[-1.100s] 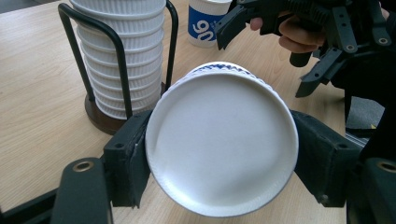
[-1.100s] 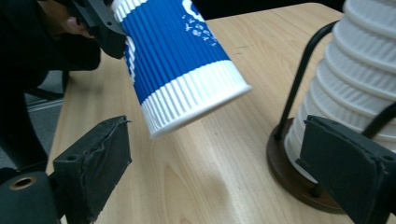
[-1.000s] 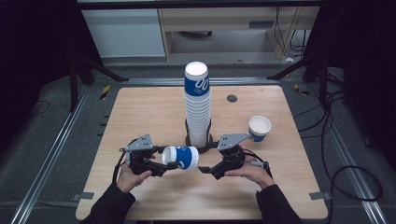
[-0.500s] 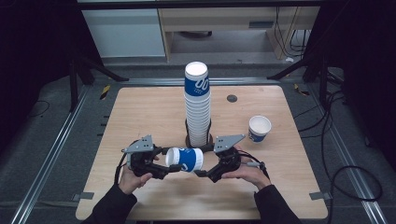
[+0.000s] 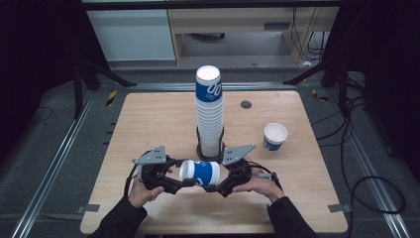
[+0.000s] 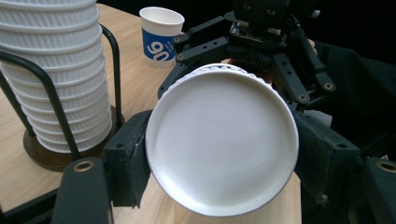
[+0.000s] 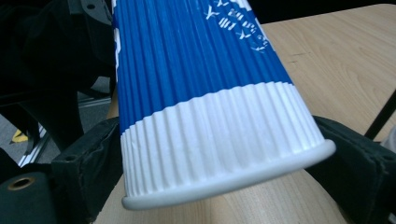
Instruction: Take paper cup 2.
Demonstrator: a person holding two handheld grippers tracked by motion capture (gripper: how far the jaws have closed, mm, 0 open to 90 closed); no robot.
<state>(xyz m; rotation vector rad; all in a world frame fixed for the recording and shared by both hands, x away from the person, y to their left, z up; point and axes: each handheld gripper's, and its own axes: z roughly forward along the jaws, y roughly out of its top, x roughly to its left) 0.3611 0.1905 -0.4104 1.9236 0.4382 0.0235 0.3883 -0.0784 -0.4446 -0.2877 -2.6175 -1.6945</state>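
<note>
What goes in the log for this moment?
cup: sideways, off table | left gripper: shut on base end | right gripper: shut on rim end | stack: in holder | spare cup: upright

A ribbed blue-and-white paper cup lies sideways, its rim end between the claw's black jaws.

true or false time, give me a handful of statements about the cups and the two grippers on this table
1. The blue and white cup lies sideways between the left gripper and the right gripper. True.
2. The left gripper's jaws close on the cup's open rim. False: the left gripper view shows them on its closed base end.
3. The tall stack of cups stands in a holder with a dark wire frame. True.
4. The single upright cup sits at the table's left edge. False: it stands right of the stack.
5. The held cup is plain white all over. False: it has a blue band with white ribbing near the rim.
</note>
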